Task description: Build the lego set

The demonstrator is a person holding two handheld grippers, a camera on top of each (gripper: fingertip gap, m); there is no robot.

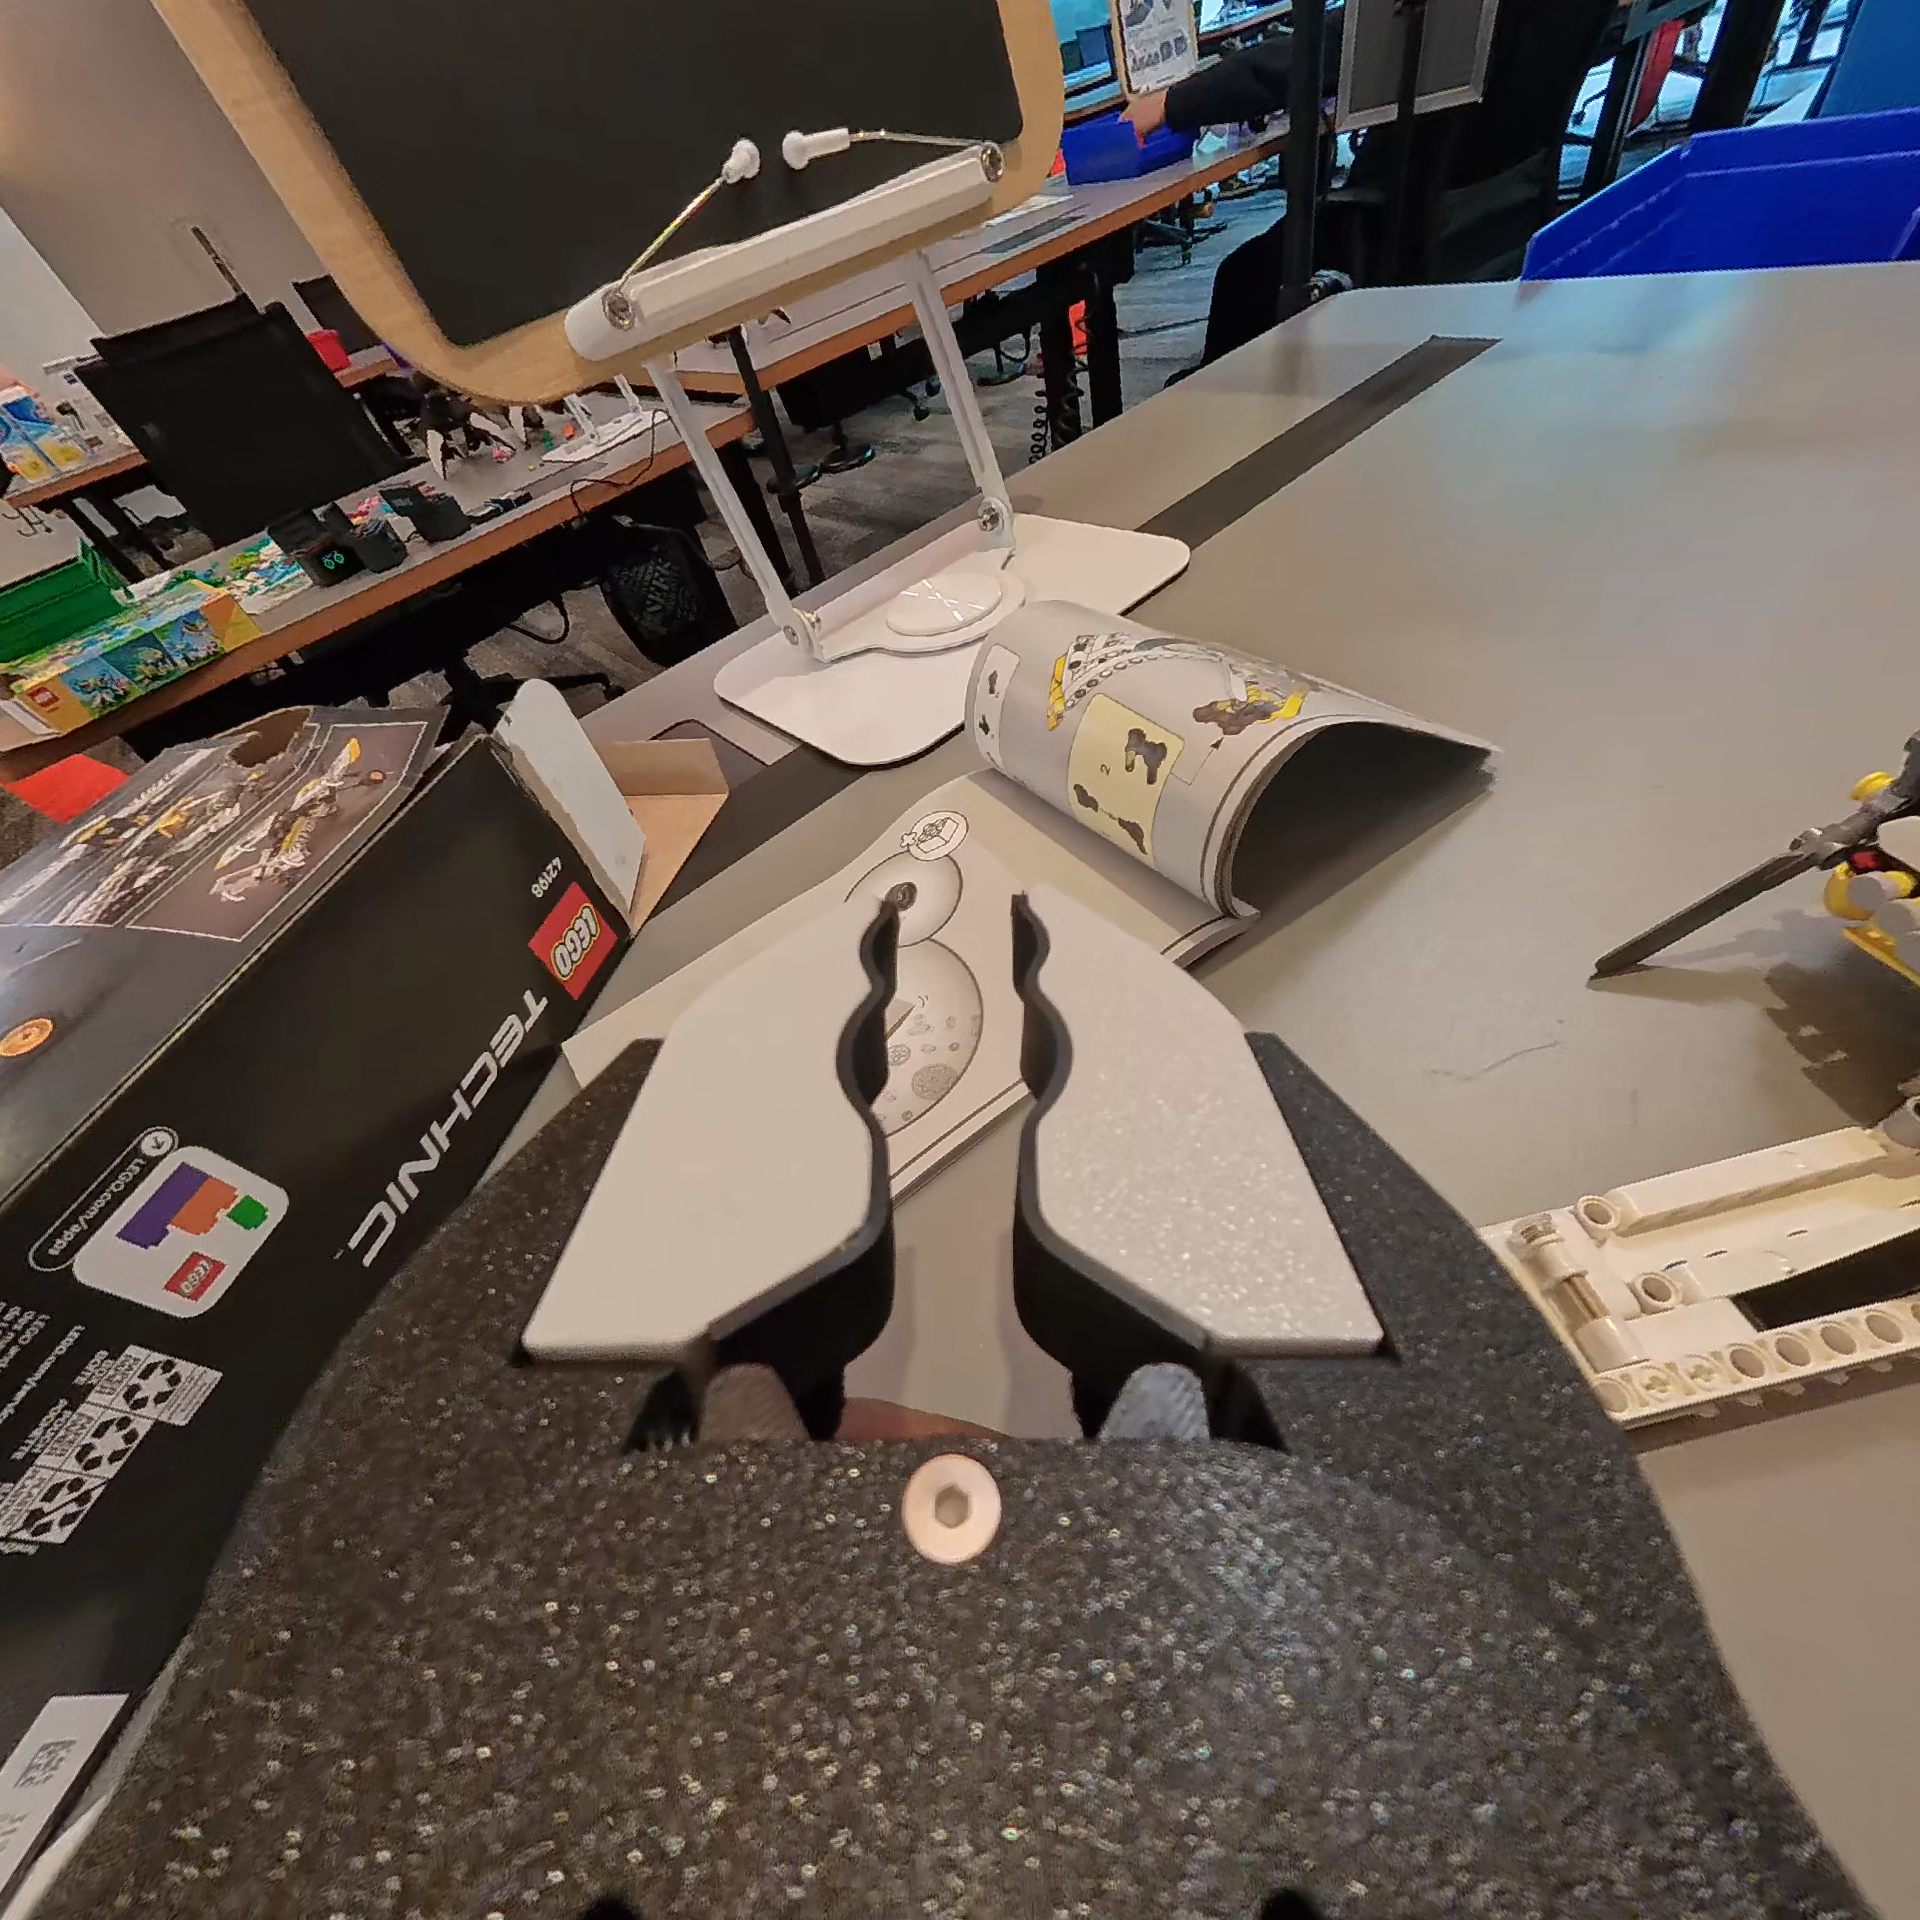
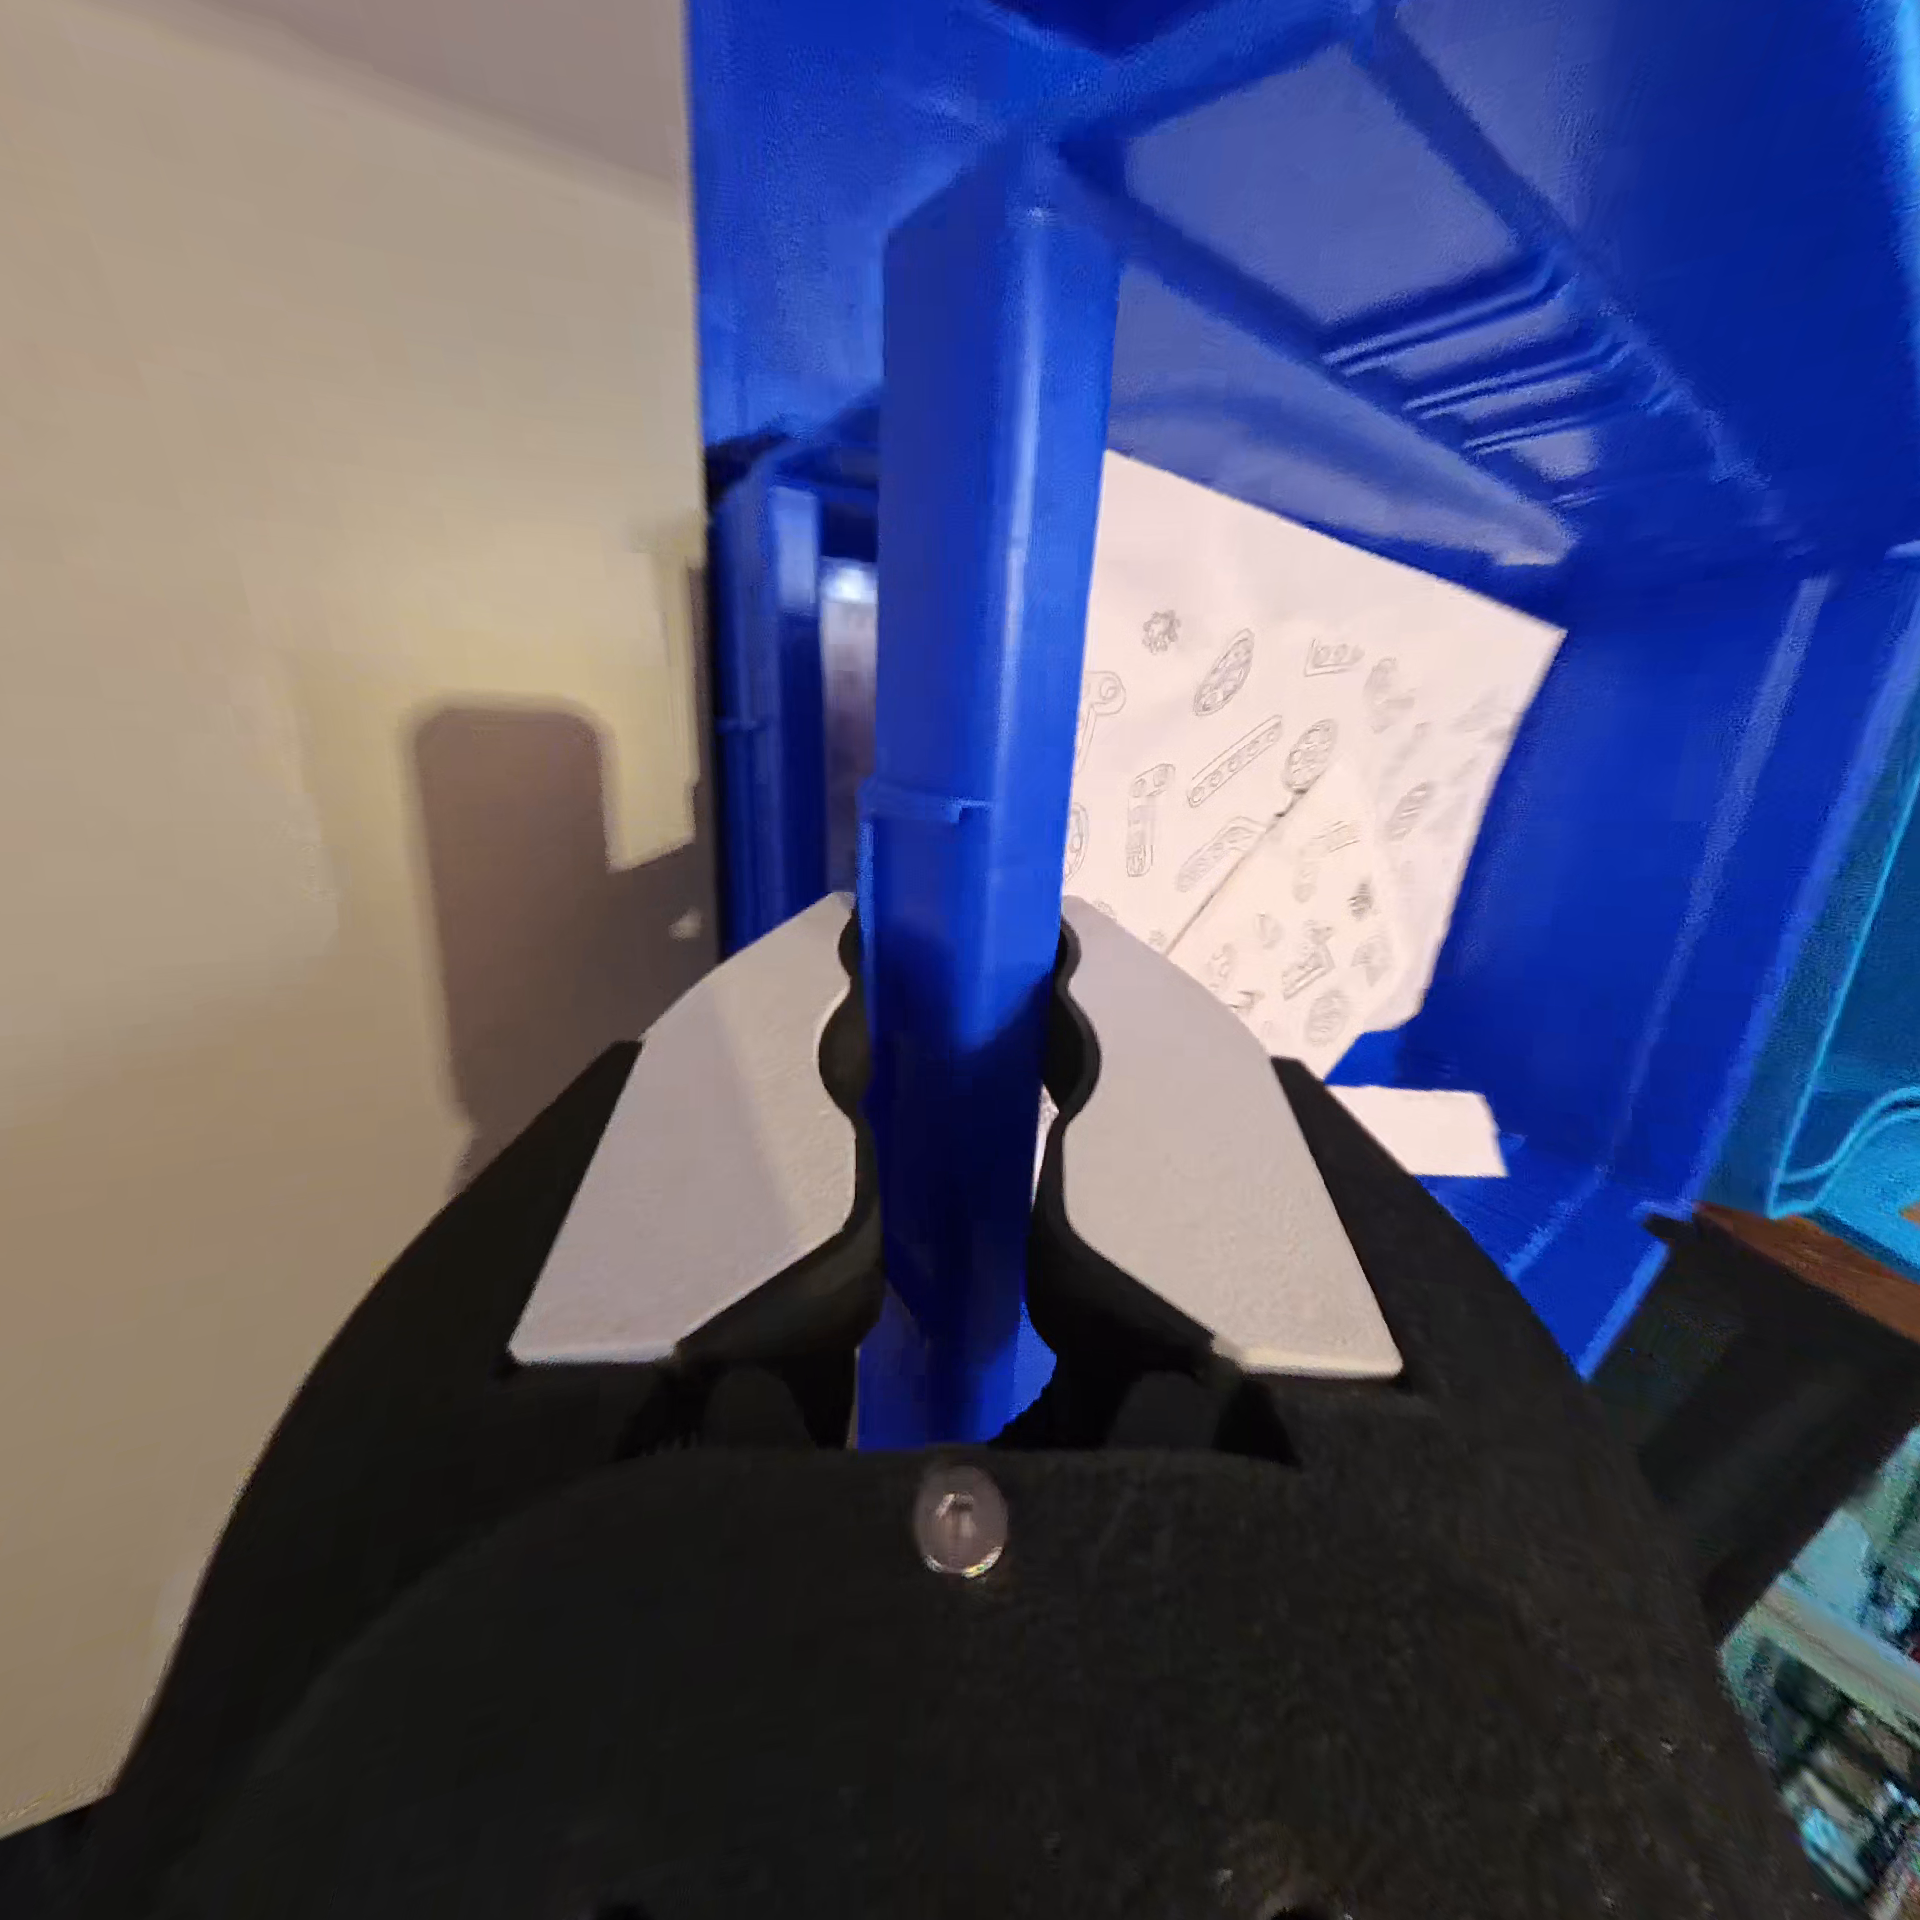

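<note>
My left gripper point(image 1: 951, 914) is open with nothing between its fingers. It hovers over the near page of an open instruction booklet point(image 1: 1195, 758) on the grey table point(image 1: 1507, 623). A black toy box point(image 1: 260, 1039) lies open at its left. My right gripper point(image 2: 961, 935) is shut on the upright wall of a blue plastic bin point(image 2: 987, 623), with both pads pressed against it. The bin is tipped towards the camera. A white paper bag printed with part outlines point(image 2: 1299, 779) lies inside it.
A white tablet stand point(image 1: 935, 644) carrying a wood-framed dark screen point(image 1: 623, 125) stands behind the booklet. A white beam assembly point(image 1: 1714, 1309) and a yellow and grey model with a black rod point(image 1: 1860, 883) lie at the right. Blue bins point(image 1: 1745, 208) stand far right. One gripper's finger ends stand about 75 centimeters off the other's.
</note>
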